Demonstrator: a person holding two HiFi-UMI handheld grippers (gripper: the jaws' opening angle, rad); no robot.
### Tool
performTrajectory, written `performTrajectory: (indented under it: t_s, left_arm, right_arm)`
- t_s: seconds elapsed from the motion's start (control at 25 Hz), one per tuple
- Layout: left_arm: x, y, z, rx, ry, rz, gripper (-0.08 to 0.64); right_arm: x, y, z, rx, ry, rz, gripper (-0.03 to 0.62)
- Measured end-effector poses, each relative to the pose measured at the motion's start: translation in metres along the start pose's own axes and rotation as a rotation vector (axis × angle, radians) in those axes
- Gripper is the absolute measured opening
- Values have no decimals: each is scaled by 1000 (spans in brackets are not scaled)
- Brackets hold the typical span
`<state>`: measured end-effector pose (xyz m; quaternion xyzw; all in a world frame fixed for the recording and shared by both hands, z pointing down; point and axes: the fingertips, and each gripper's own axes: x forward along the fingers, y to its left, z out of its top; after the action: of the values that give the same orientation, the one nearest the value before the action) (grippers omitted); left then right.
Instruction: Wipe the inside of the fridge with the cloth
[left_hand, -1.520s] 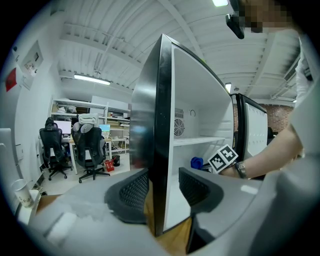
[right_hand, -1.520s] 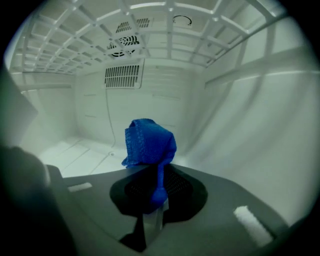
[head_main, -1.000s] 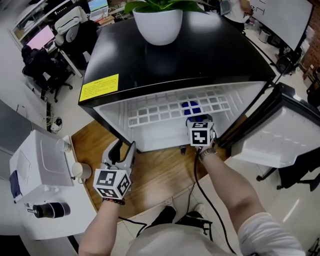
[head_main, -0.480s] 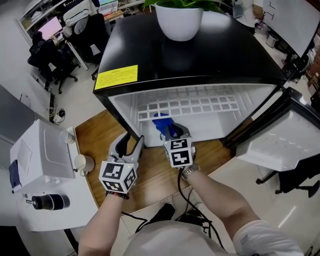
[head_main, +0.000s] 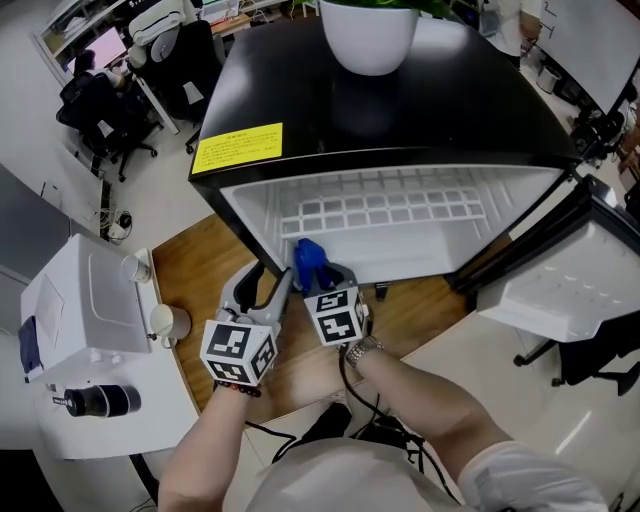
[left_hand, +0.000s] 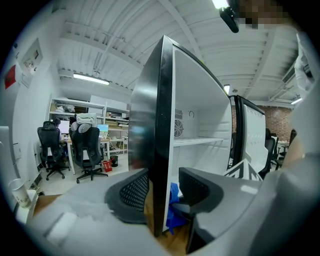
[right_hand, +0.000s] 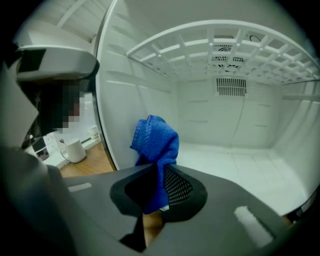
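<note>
The black fridge (head_main: 400, 110) stands open, its white inside (right_hand: 235, 115) bare under a wire shelf (head_main: 380, 210). My right gripper (head_main: 318, 282) is shut on the blue cloth (head_main: 308, 258) at the fridge's lower left front corner. In the right gripper view the cloth (right_hand: 155, 140) bunches up above the jaws of the right gripper (right_hand: 159, 187), next to the left inner wall. My left gripper (head_main: 262, 286) hovers open just left of it. In the left gripper view, the fridge's left wall edge (left_hand: 159, 125) shows between the pads of the left gripper (left_hand: 162, 190); no contact is visible.
The fridge door (head_main: 560, 280) hangs open at the right. A white plant pot (head_main: 370, 35) sits on the fridge top. A white counter (head_main: 80, 330) with cups (head_main: 160, 322) stands at the left on wooden floor (head_main: 200, 270). Office chairs (head_main: 100, 110) are farther left.
My right gripper has carried the cloth from the middle of the fridge's inside leftward and outward to the front left corner, close to the left gripper. The left gripper has stayed put.
</note>
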<state>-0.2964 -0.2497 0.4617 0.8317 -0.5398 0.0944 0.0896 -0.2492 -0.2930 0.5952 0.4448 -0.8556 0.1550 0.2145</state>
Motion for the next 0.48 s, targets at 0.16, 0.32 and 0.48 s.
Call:
performTrajectory:
  t_s: [0.16,0.32,0.48]
  left_arm:
    - [0,0,0,1,-2,1,189]
    - [-1,1,0,0,-2,7,189]
    - [0,2,0,-1,-1,15,189]
  right_arm:
    - [-1,-15,-10,-8,9,-30,38]
    - [-6,-29,-12,-1,4,-56,38]
    - [-14,-48,-15,5,1,-85,38]
